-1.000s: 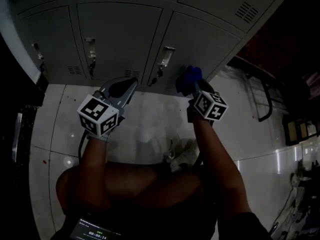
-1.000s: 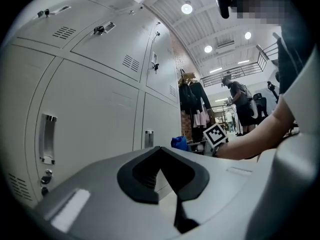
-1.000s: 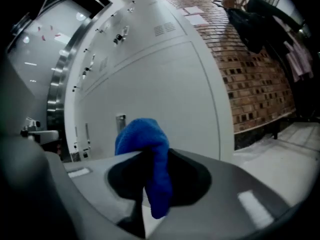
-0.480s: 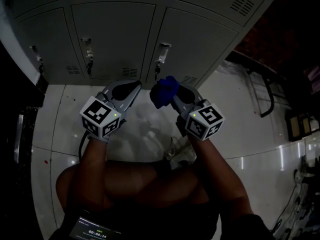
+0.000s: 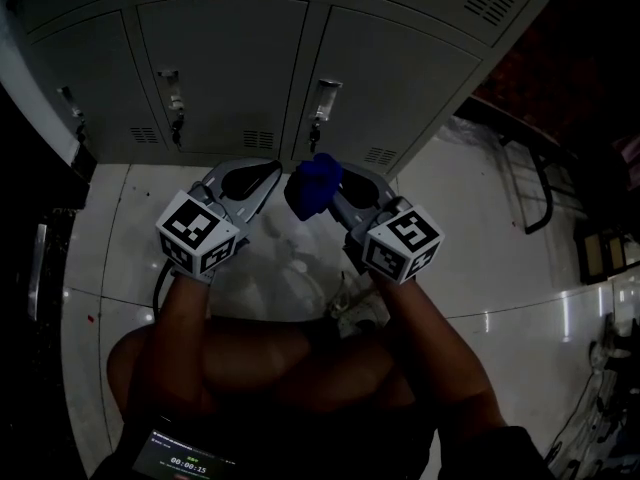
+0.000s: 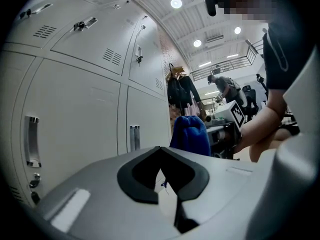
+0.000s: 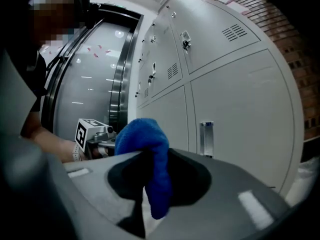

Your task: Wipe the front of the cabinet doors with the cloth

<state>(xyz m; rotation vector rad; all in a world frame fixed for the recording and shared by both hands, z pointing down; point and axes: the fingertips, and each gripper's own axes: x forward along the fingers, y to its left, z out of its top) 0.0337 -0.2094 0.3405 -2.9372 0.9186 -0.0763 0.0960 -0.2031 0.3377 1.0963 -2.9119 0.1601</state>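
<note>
Your right gripper (image 5: 330, 190): jaws pinching blue cloth (image 5: 313, 186), held near the lower doors. Grey cabinet doors (image 5: 220, 68): far side. Left gripper (image 5: 255, 176): jaws pressed together, empty, just left of cloth. Screen (image 5: 185, 463) nearest you: reads 00:00:15.

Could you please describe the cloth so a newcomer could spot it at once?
Look in front of the grey cabinet doors, above the glossy floor. The cloth is the bunched wad clamped in the right gripper; it alone is bright blue.
</note>
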